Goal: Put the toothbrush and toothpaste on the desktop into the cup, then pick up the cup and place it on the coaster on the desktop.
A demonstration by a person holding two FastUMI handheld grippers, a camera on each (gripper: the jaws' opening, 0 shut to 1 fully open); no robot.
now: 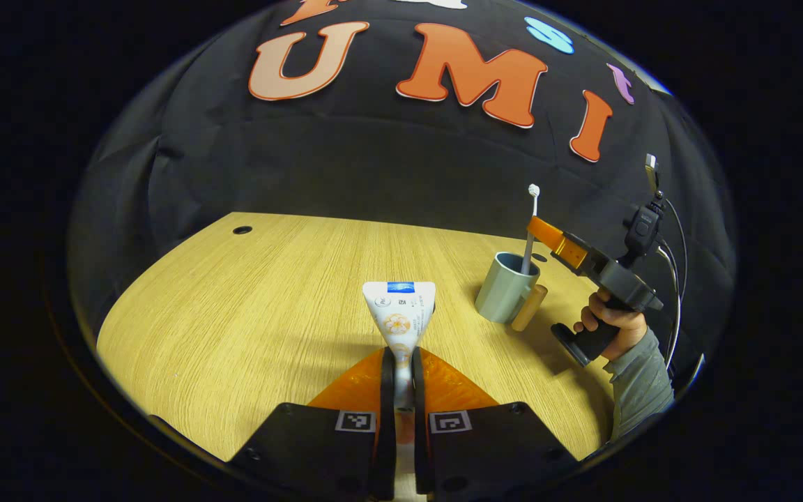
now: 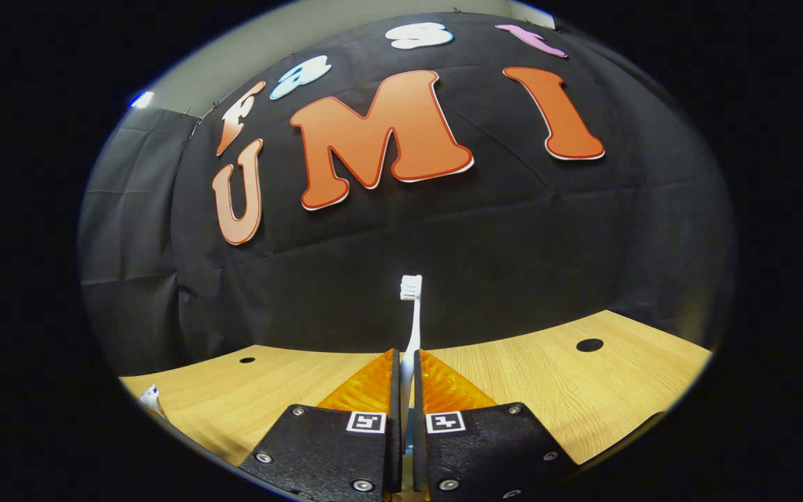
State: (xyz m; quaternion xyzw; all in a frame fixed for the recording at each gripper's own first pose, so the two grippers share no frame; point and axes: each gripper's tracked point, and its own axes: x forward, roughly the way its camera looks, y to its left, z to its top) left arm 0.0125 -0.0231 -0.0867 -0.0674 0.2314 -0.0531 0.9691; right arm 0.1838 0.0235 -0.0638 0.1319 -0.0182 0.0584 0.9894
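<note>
The toothpaste tube [image 1: 399,314] sat clamped in your left gripper [image 1: 401,362] above the desk [image 1: 234,328]; your right gripper [image 2: 405,373], hand [image 1: 614,324] raised, pinched the toothbrush [image 2: 412,314] upright, its lower end in the cup [image 1: 506,286].

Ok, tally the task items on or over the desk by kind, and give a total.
Toothbrush: 1
Toothpaste tube: 1
Cup: 1
Coaster: 1
Total: 4
</note>
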